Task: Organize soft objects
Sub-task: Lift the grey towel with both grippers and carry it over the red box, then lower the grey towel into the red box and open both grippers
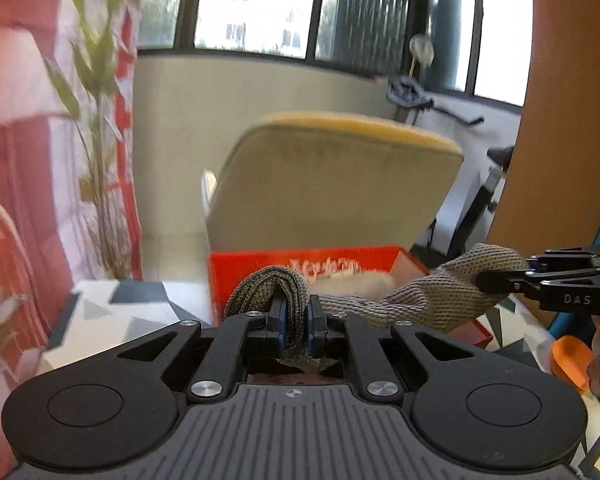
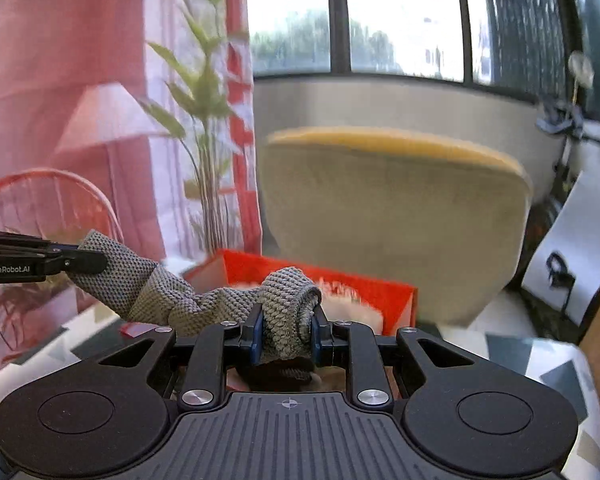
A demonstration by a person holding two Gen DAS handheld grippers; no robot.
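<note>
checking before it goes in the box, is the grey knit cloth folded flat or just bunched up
Bunched, not folded: the grey knit cloth hangs as a twisted band between the left gripper and right gripper, each end crumpled.

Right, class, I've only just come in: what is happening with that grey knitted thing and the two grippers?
A person holds a two-finger gripper in each hand, and both are shut on one grey knitted cloth. The left gripper pinches one end and the right gripper the other, so the cloth hangs stretched between them above a patterned table. Just behind it stands an open red box with something pale and fluffy inside.
</note>
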